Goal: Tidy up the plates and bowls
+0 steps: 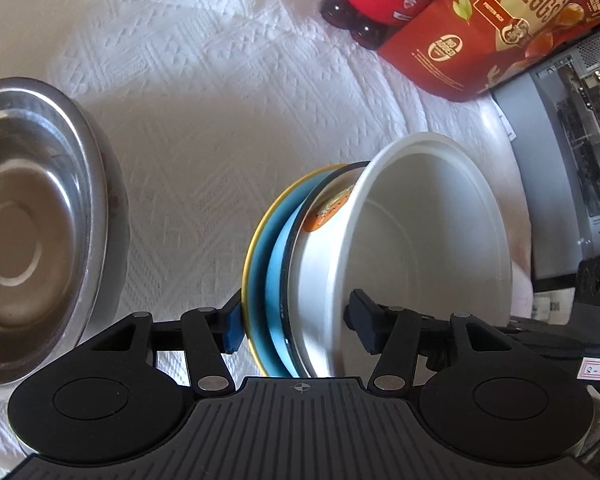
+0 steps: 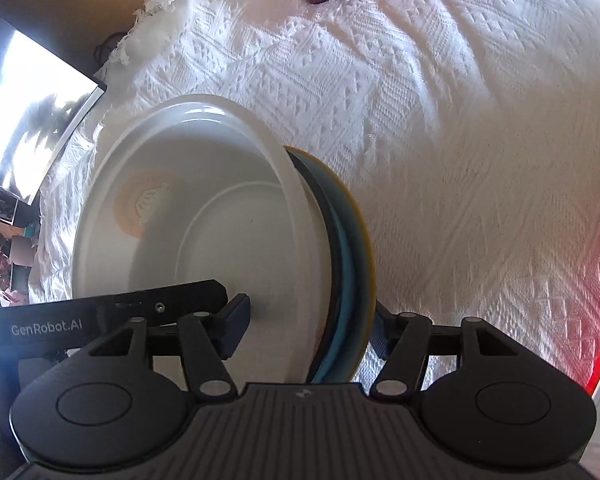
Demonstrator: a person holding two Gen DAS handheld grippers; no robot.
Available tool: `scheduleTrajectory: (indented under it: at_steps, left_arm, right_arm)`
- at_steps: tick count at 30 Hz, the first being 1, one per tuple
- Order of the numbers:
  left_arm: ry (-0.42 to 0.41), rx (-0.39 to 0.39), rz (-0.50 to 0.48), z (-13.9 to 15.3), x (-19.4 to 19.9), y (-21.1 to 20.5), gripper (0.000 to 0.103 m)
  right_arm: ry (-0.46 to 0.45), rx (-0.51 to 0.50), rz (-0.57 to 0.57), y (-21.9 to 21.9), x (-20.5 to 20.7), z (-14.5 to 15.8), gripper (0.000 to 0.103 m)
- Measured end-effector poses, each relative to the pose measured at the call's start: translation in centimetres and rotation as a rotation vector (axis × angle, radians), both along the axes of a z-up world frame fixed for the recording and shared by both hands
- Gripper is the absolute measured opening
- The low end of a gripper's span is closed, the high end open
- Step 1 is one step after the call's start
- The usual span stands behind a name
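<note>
Both grippers, left [image 1: 296, 322] and right [image 2: 310, 328], were clamped on the same stack: a white bowl [image 1: 412, 240] nested in a black-rimmed dish [image 1: 288, 280] on a blue plate [image 1: 260, 276] with a yellow edge. Each had one finger [image 1: 362, 316] inside the bowl and one under the plate, probably so the pile would move as one piece without sliding apart. It hung tilted above the white cloth [image 1: 204, 112]. A steel bowl [image 1: 32, 224] sat to the left, seemingly the stack's next home
</note>
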State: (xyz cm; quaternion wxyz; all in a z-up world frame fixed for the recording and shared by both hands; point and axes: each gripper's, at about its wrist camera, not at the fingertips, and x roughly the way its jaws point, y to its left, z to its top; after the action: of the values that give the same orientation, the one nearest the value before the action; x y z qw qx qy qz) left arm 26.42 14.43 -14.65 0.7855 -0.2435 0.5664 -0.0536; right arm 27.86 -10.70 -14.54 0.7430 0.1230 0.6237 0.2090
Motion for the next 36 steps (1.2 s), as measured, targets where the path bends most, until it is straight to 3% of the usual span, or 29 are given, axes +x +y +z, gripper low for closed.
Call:
scheduleTrajectory:
  at_steps: [6,18,25,36]
  left_arm:
    - [0.013,-0.039,0.002,-0.2,-0.4,0.7,0.057]
    - [0.061,-0.020,0.037,0.1,-3.4,3.0,0.053]
    - [0.062,0.028,-0.017,0.6,-3.0,2.2,0.054]
    - [0.073,-0.019,-0.010,0.4,-2.5,2.7,0.054]
  right_arm:
    - [-0.020,-0.037,0.063,1.1,-0.2,0.3,0.063]
    - [-0.012,-0.044,0.189,4.5,-1.7,0.0,0.064]
    - [-0.071,-0.113,0.174,5.0,-1.4,0.6,0.067]
    - [-0.072,-0.092,0.172,4.8,-0.8,0.3,0.070]
